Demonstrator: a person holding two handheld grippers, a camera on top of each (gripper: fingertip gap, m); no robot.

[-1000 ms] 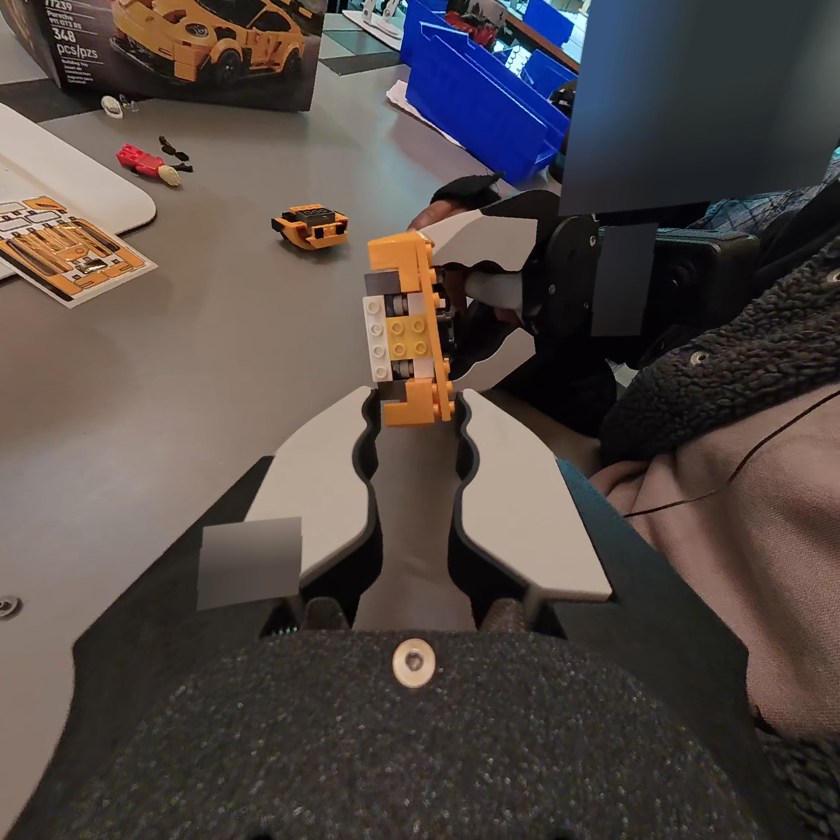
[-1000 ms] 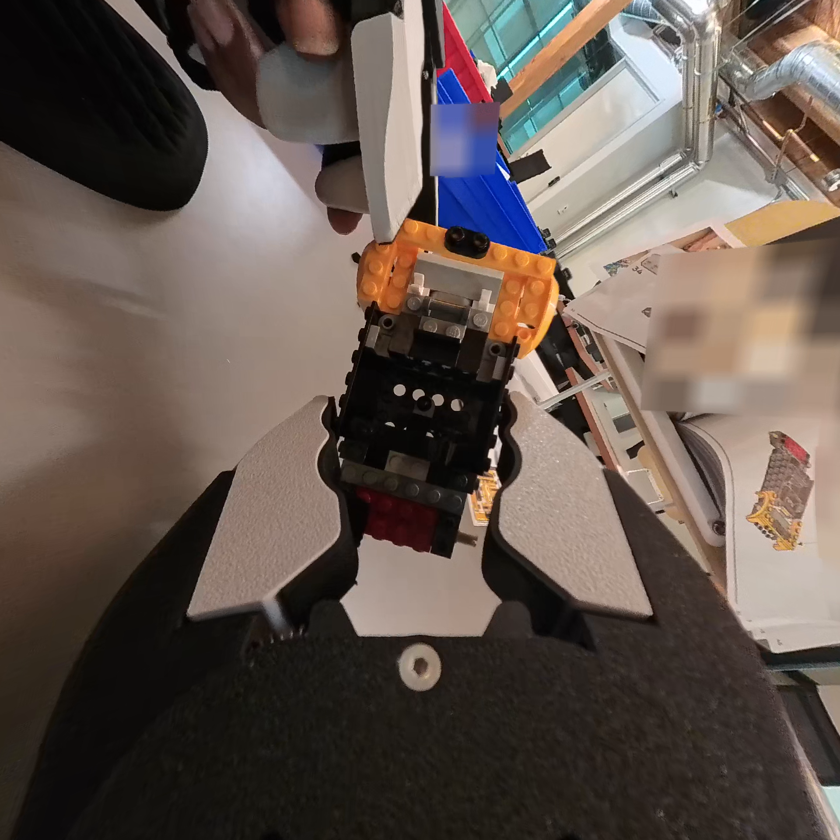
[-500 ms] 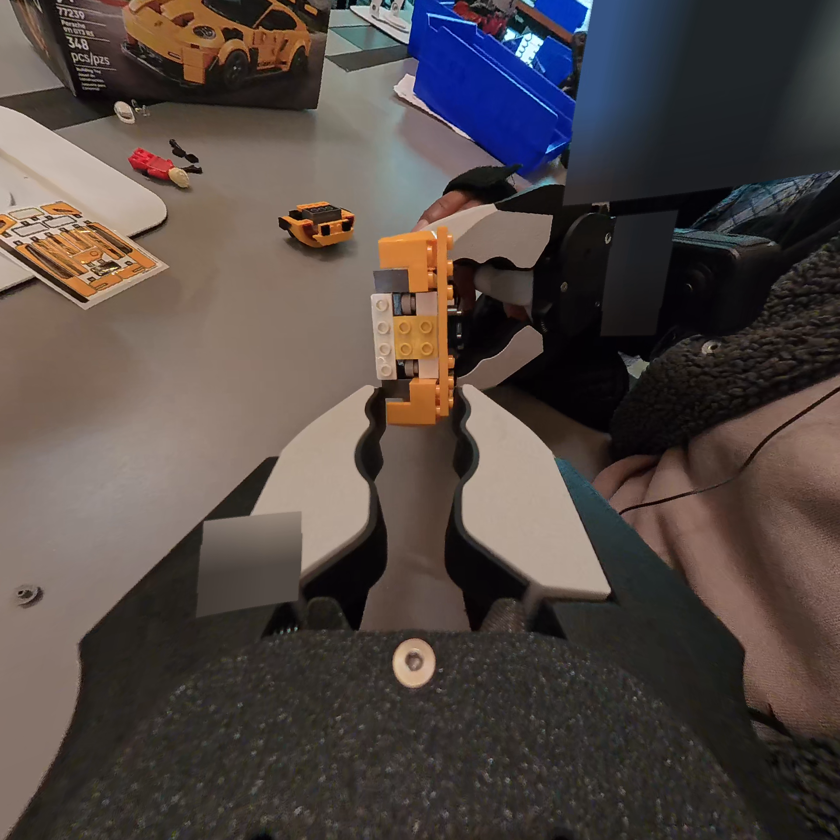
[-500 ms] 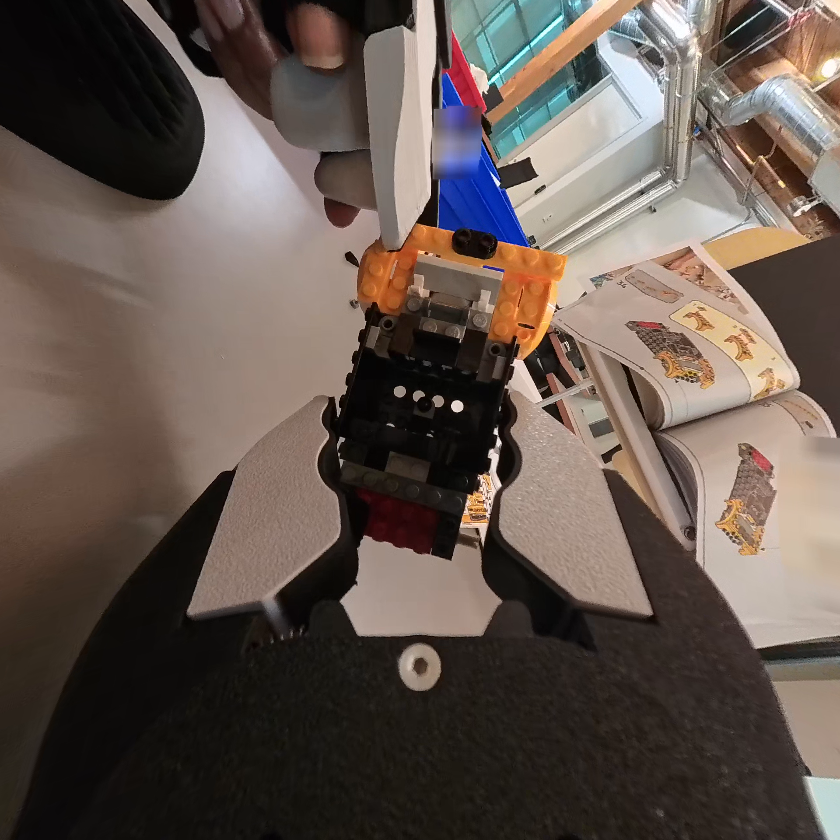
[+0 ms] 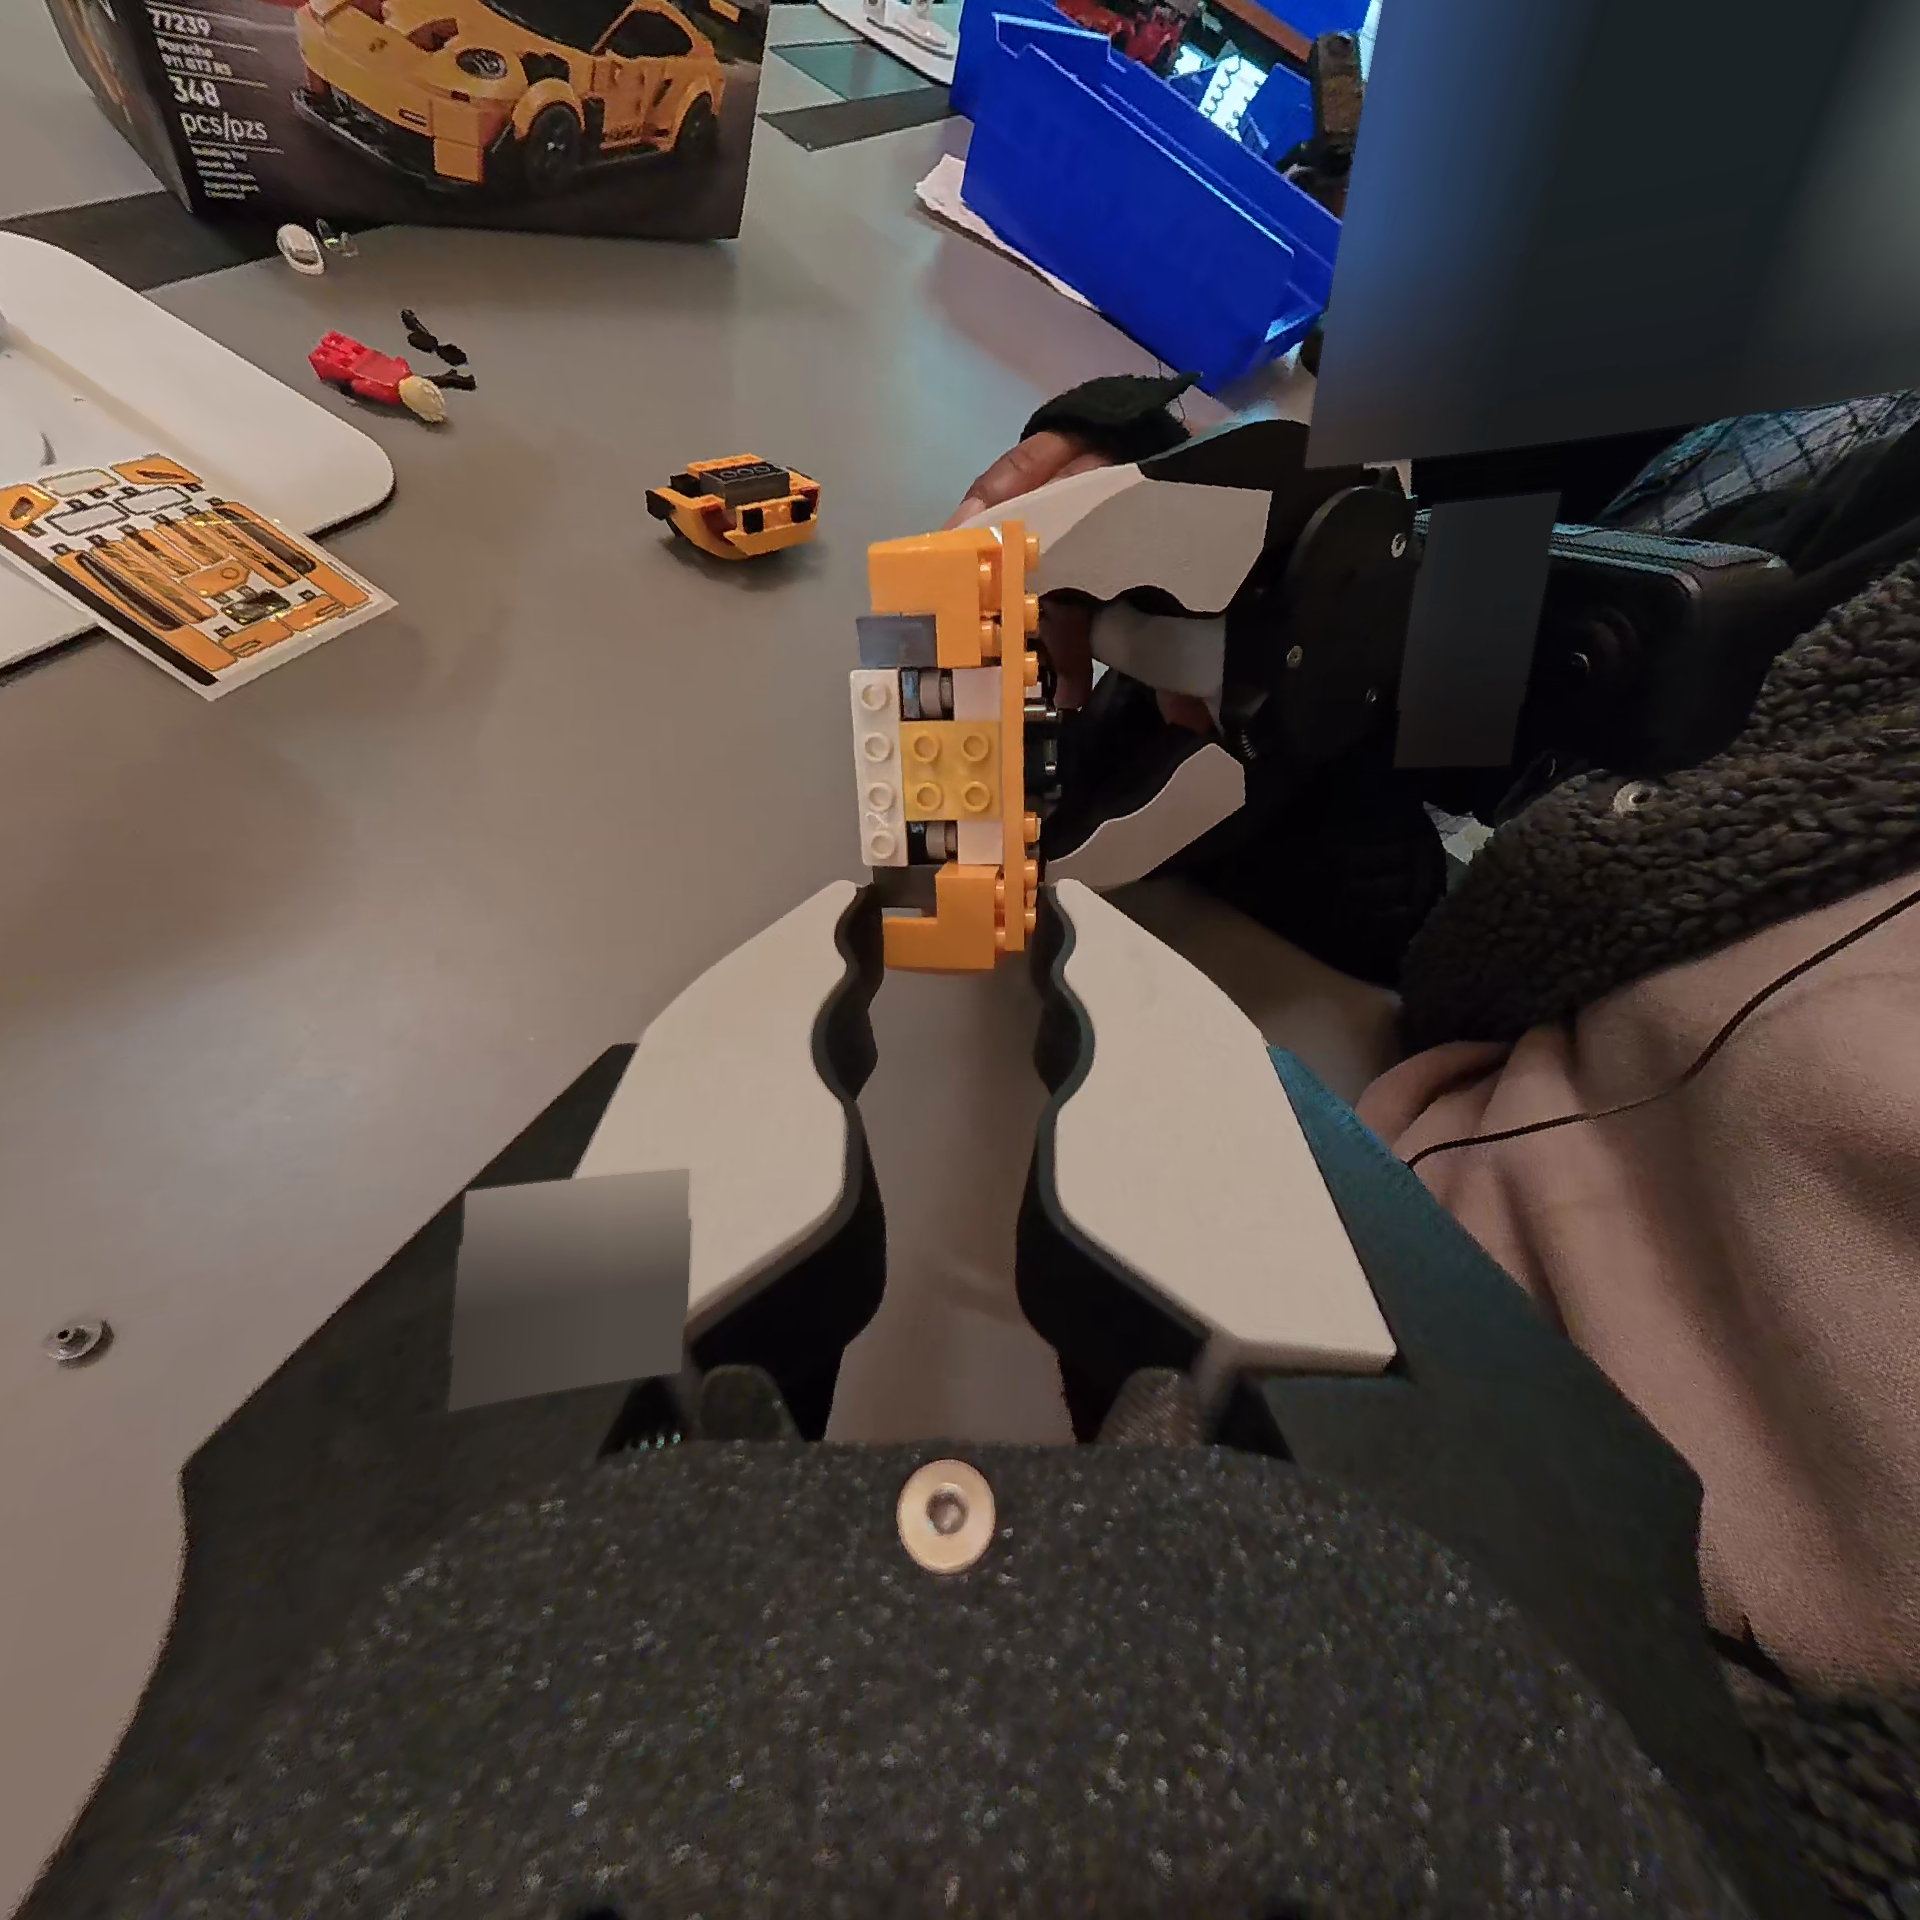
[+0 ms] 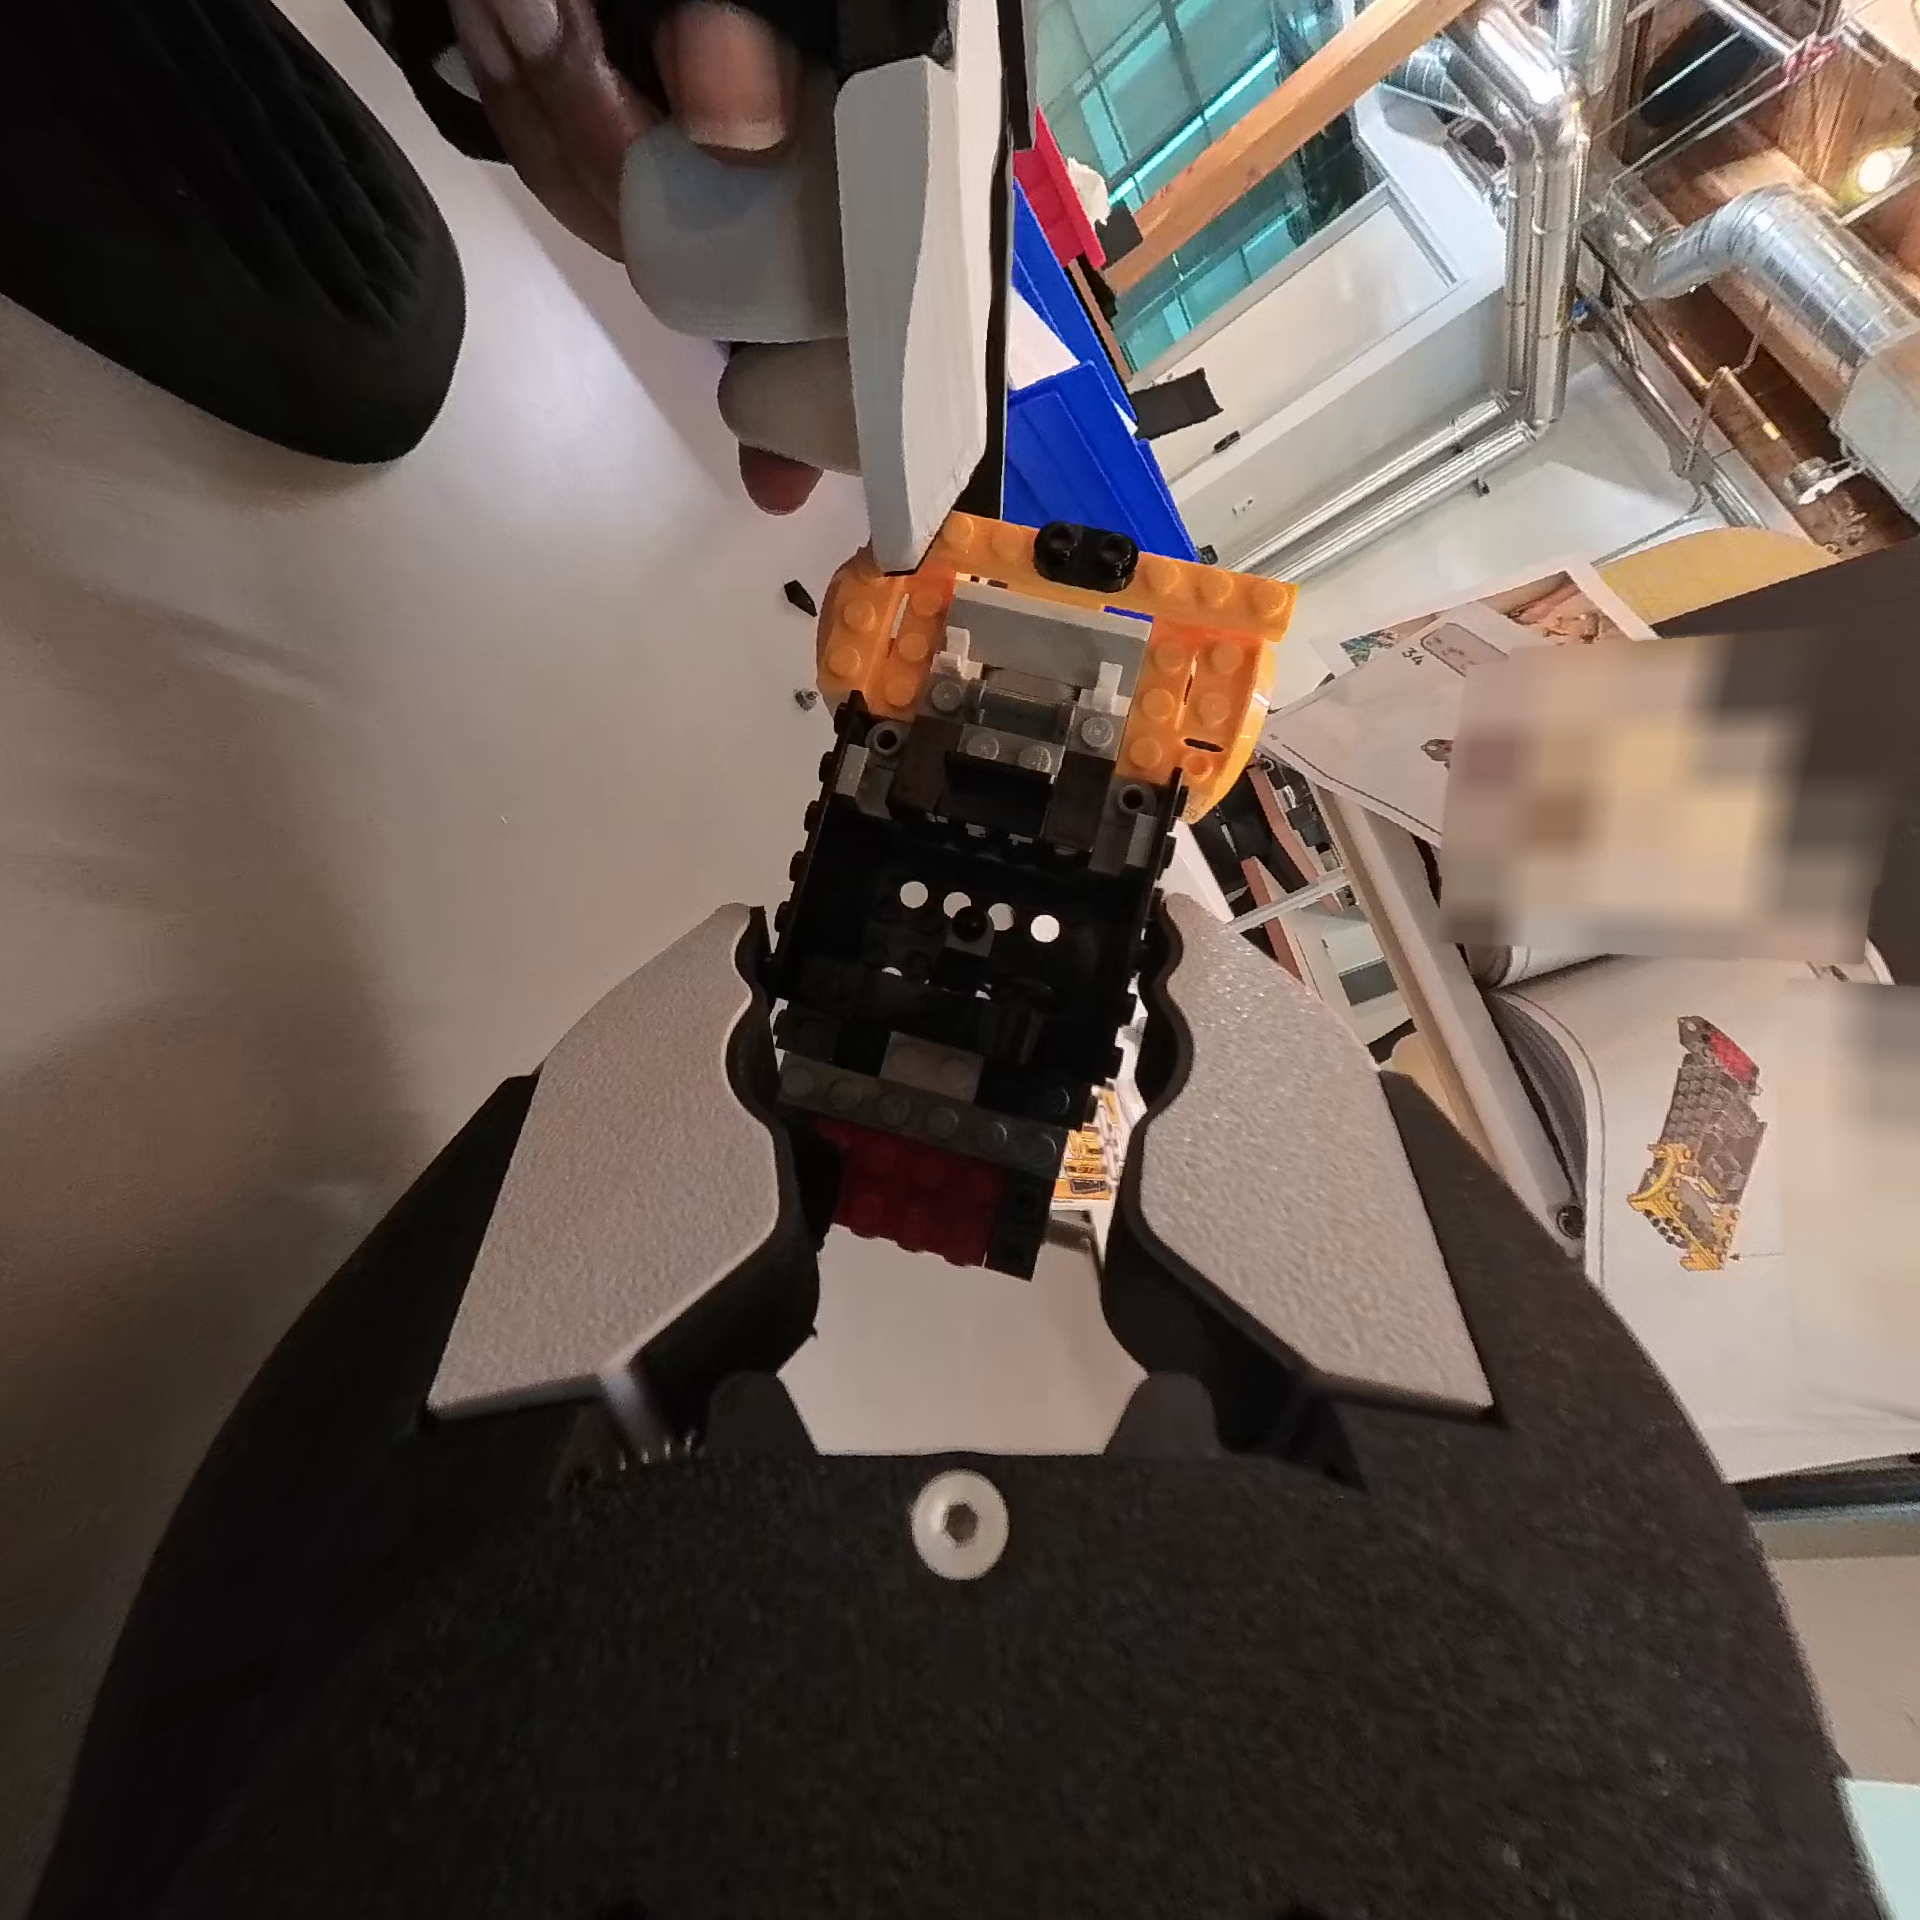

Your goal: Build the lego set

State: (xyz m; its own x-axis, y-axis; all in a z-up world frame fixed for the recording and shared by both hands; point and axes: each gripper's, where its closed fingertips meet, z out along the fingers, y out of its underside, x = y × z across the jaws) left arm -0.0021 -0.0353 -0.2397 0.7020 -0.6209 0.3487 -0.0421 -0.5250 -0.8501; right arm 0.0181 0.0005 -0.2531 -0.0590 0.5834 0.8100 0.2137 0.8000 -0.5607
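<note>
A partly built lego car is held in the air between both grippers. In the left wrist view its orange, white and yellow end (image 5: 951,748) stands upright, and my left gripper (image 5: 951,925) is shut on its lower orange corner. My right gripper (image 5: 1132,686) reaches in from the right and holds the far side. In the right wrist view my right gripper (image 6: 956,935) is shut on the black chassis (image 6: 966,935), with red bricks at the near end and the orange end (image 6: 1049,623) pointing away. One left gripper finger (image 6: 914,312) touches the orange end from above.
On the grey table (image 5: 416,831) lie a small orange sub-assembly (image 5: 736,504), a red piece (image 5: 364,366), a sticker sheet (image 5: 177,566) and a white tray (image 5: 187,395). The set's box (image 5: 436,94) and a blue bin (image 5: 1132,197) stand behind. An open instruction booklet (image 6: 1683,1122) lies to the right. About 5 cm separates my left fingertips from my right.
Both grippers keep their hold on the build. The pair has drifted slightly, so the table things shift in the left wrist view and the build tilts a little in the right wrist view.
</note>
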